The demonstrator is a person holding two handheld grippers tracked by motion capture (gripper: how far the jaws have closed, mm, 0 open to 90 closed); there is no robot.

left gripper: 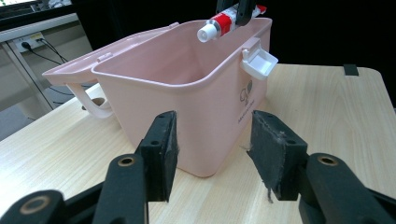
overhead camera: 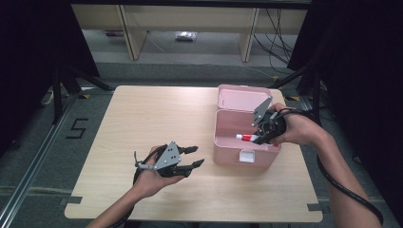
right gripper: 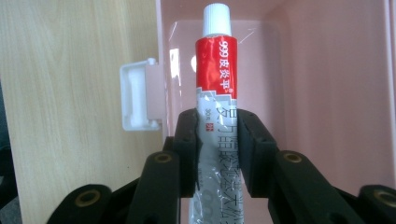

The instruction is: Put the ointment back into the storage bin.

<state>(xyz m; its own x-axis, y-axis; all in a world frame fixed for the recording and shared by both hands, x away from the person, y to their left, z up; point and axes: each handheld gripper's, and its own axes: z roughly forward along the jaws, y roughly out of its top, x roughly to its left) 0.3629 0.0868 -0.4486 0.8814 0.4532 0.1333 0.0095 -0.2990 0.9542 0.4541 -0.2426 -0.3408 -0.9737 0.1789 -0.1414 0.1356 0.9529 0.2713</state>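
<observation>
Right hand-held gripper (right gripper: pixel 217 154) pinches the ointment tube (right gripper: pixel 215 84) over the pink box (overhead camera: pixel 228 152) — lower it well inside before releasing; left hand-held gripper (overhead camera: pixel 192 156) waits, spread.

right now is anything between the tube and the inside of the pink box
Nothing visible. The right gripper holds the tube over the open pink box, whose lid is swung back.

Tube (overhead camera: pixel 247 137) over open box (overhead camera: pixel 240 124), table (overhead camera: pixel 142 118) right.
</observation>
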